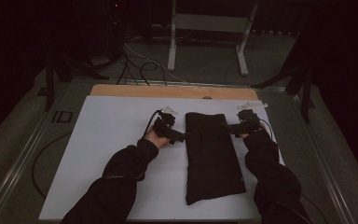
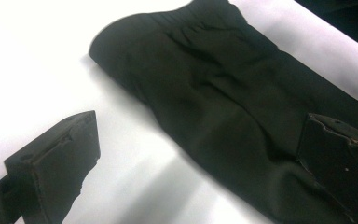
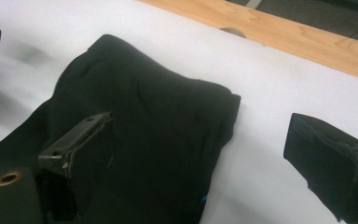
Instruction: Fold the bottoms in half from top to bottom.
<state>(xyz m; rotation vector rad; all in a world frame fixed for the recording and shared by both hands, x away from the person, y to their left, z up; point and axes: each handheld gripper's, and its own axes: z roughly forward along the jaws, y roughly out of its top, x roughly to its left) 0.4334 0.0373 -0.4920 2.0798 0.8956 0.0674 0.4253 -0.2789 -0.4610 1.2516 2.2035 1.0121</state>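
A black folded garment point(image 1: 212, 154) lies lengthwise on the white sheet point(image 1: 116, 140), its elastic waistband end away from me. My left gripper point(image 1: 182, 136) sits at the garment's left edge near that far end. In the left gripper view the left gripper point(image 2: 200, 130) is open wide, one jaw over the white sheet and the other over the black garment point(image 2: 205, 84). My right gripper point(image 1: 231, 129) is at the garment's right edge. The right gripper point(image 3: 200, 135) is open too and straddles the edge of the garment point(image 3: 158, 121). Neither grips the cloth.
A wooden strip point(image 1: 168, 91) of the table shows beyond the sheet's far edge. On the floor behind stand a white metal frame point(image 1: 205, 23), loose cables point(image 1: 140, 65) and dark stands at both sides. The person's dark sleeves come in from the bottom.
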